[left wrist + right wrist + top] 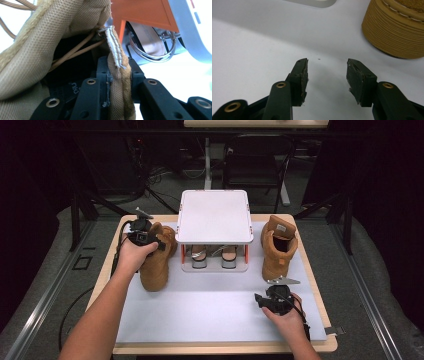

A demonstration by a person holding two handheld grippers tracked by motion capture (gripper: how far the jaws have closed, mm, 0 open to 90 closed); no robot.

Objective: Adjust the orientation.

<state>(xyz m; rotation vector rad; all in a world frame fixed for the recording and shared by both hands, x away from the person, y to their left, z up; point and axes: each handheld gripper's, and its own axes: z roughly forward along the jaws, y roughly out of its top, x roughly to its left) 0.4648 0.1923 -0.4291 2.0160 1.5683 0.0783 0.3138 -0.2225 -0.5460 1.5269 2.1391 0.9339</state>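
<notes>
A tan suede lace-up ankle boot (155,262) stands upright near the left edge of the tabletop, just beside the white two-tier shoe rack with orange posts (214,217) at the middle of the far edge. The left gripper (145,238) is clamped on the boot's soft padded collar; in the left gripper view the fabric rim with its white pull tab (115,51) is pinched flat between the black jaws. The collar looks limp and will likely fold under load, while the thick ribbed sole suggests a fairly heavy, bottom-weighted shoe that would hang and swing from this hold; a grip lower on the stiffer heel counter would probably steady it. A pair of beige sandals with metal buckles (214,256) sits on the rack's lower shelf. The matching second tan boot (278,249) stands near the right edge of the tabletop, beside the rack. The right gripper (264,301) hovers over the pale grey mat (200,315) toward the near right corner, jaws spread wide and holding nothing, with the second boot's ribbed sole (397,32) close ahead of it.
</notes>
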